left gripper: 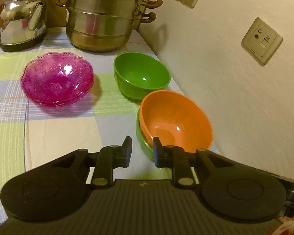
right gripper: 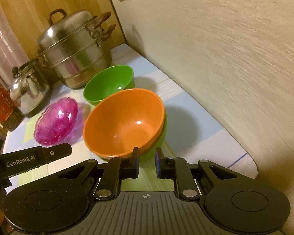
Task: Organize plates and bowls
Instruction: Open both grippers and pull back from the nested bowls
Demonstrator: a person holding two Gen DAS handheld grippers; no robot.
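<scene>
Orange bowl (left gripper: 176,120) sits nested in a green bowl (left gripper: 145,146) by the wall, a second green bowl (left gripper: 142,74) just behind, pink glass bowls (left gripper: 57,79) stacked apart on the checked cloth (left gripper: 54,129). Left gripper (left gripper: 142,149) has a narrow gap, nothing in it. Right view alone catches the right gripper (right gripper: 147,160), slightly parted and empty beside the nested rims, and the steamer pot (right gripper: 74,49) lid with its handle

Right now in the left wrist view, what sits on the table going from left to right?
Kettle → pink glass bowl → steel steamer pot → lone green bowl → orange bowl nested in another green one.
</scene>
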